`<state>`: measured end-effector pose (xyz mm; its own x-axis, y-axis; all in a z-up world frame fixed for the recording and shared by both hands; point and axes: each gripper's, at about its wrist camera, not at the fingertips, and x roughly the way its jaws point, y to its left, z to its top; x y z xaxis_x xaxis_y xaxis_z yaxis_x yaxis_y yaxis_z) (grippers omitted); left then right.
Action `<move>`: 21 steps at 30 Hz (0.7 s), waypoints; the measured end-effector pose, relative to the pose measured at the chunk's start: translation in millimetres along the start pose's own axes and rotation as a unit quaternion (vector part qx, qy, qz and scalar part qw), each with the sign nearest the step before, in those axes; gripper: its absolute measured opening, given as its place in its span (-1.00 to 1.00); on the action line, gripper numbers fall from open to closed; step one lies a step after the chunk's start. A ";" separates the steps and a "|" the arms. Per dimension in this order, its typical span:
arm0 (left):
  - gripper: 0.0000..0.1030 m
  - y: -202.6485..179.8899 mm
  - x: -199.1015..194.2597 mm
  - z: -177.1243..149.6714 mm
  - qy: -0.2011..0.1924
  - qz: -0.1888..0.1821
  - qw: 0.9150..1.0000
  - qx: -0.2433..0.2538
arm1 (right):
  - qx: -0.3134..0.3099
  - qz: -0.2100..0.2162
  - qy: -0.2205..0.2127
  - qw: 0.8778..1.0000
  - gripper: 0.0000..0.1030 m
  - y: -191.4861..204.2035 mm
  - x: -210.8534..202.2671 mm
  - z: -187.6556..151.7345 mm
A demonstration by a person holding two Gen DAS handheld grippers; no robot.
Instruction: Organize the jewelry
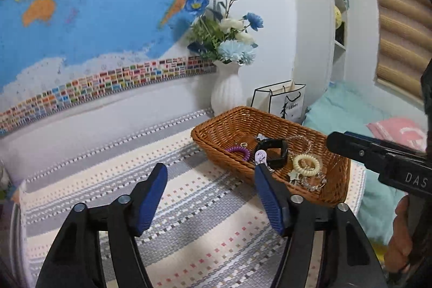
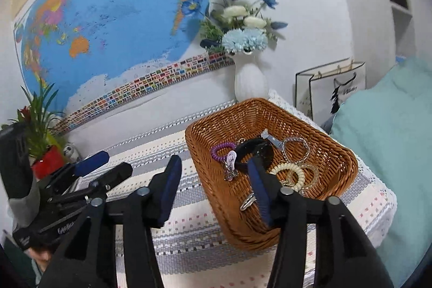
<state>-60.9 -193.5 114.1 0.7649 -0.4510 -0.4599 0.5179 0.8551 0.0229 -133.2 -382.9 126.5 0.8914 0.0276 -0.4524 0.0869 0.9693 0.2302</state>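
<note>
Jewelry [image 2: 272, 161] in the basket [image 2: 210, 180] is light, loose, tangle-prone; you pinch 1 coil at its rim, 3 o'clock. Left gripper [image 1: 210, 188] and right gripper [image 2: 213, 188] gape wide, empty.

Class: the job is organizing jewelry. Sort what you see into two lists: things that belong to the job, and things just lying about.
Belongs to the job:
basket
purple coil bracelet
cream coil bracelet
black band
chain bracelet
hair clip

Just lying about:
vase of flowers
map
paper bag
potted plant
</note>
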 end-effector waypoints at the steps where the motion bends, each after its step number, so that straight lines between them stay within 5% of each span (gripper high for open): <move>1: 0.37 -0.1 -0.1 -2.6 -0.004 0.005 1.000 0.006 | -0.006 -0.013 -0.005 1.000 0.15 5.0 -0.3 -2.2; 13: 0.41 16.8 24.6 -30.1 0.015 0.024 1.000 -0.007 | -0.025 -0.198 -0.050 0.979 0.37 32.3 40.7 -38.9; 17: 0.41 15.5 26.5 -32.5 0.013 0.043 0.999 0.002 | 0.002 -0.227 -0.046 0.973 0.38 20.9 56.7 -49.7; 21: 0.41 20.4 33.8 -34.3 0.035 0.019 0.999 -0.018 | 0.022 -0.228 -0.039 0.973 0.38 9.5 62.1 -52.5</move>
<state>-37.6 -182.5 68.5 0.7550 -0.3995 -0.5200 0.4731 0.8809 0.0101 -100.4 -359.1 55.4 0.7866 -0.4233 -0.4496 0.4990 0.8646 0.0589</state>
